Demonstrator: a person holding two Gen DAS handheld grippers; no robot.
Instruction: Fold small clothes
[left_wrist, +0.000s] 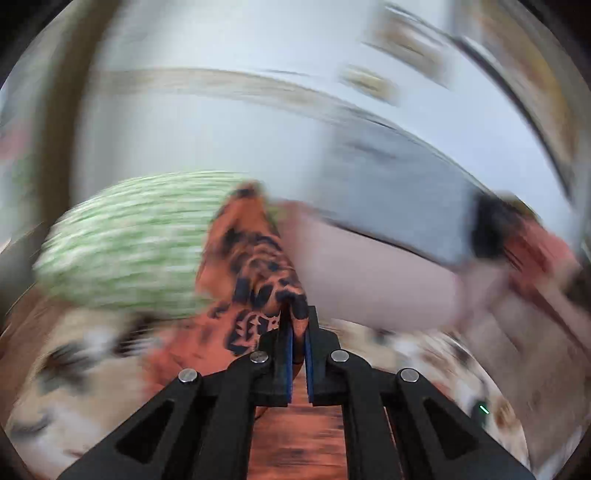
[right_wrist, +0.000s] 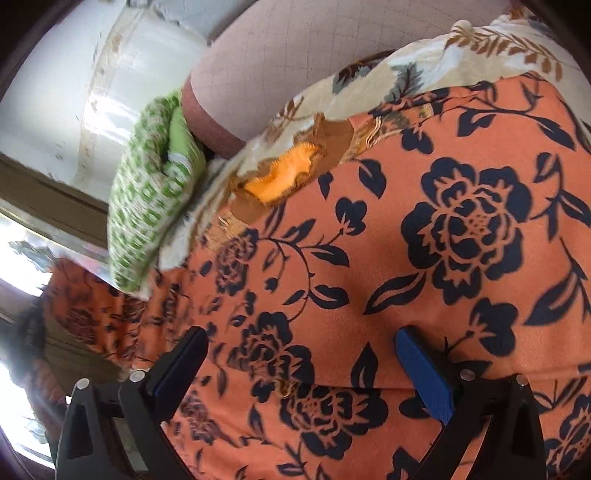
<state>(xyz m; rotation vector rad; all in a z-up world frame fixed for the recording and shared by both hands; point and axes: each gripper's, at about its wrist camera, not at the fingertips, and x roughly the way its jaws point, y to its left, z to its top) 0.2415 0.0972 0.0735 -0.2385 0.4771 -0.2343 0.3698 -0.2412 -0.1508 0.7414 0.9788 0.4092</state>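
Garment: orange floral cloth (right_wrist: 424, 229) with a dark blue rose print, spread over a cream leaf-patterned sheet (right_wrist: 369, 88); one part is raised off the surface in the left gripper.
Left gripper (left_wrist: 298, 332): jaws closed tight on a bunched ridge of the orange cloth, which rises as a peak ahead of the blue pads. The left wrist view is heavily blurred.
Right gripper (right_wrist: 301, 354): jaws wide apart, holding nothing, poised just over the flat part of the cloth; contact with the fabric cannot be confirmed.
Nearby items: green-and-white patterned cloth (right_wrist: 147, 199) lies beside the garment, next to a pinkish cushion (right_wrist: 266, 66).
Handling estimate: light, thin, limp fabric; it drapes and bunches freely and offers no stiffness. Slipping from the pads appears unlikely while pinched.
Grasp point: take hold at an edge or corner, pinching a single layer, well apart from the left grip so the cloth hangs flat.
Trim: a frayed orange patch (right_wrist: 284, 173) sits at the garment's edge.
Writing: no brand, label or legible text visible.
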